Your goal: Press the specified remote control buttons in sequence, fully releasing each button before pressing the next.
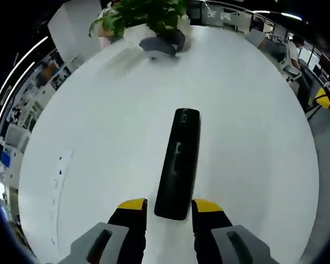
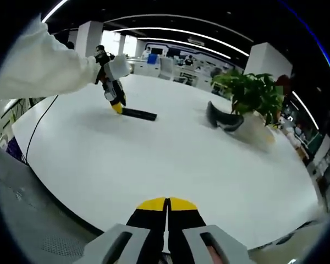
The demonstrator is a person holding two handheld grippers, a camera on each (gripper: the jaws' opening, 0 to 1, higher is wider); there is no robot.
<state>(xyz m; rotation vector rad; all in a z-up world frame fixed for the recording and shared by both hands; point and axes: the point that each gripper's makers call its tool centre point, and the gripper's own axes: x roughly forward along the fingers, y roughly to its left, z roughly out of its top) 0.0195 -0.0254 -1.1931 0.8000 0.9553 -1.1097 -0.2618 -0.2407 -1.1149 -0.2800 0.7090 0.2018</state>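
Straddling the remote's near end, left claw spread — right claw pressed together over the table.

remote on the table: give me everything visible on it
The remote is a long, slim black bar with a glossy, plastic-looking top and rounded ends, lying flat on the white table. A small pale mark sits near its middle; individual buttons cannot be made out. In the left gripper view its near end lies between the open left gripper's yellow tips, contact unclear. In the right gripper view it is a thin dark strip beside that gripper.
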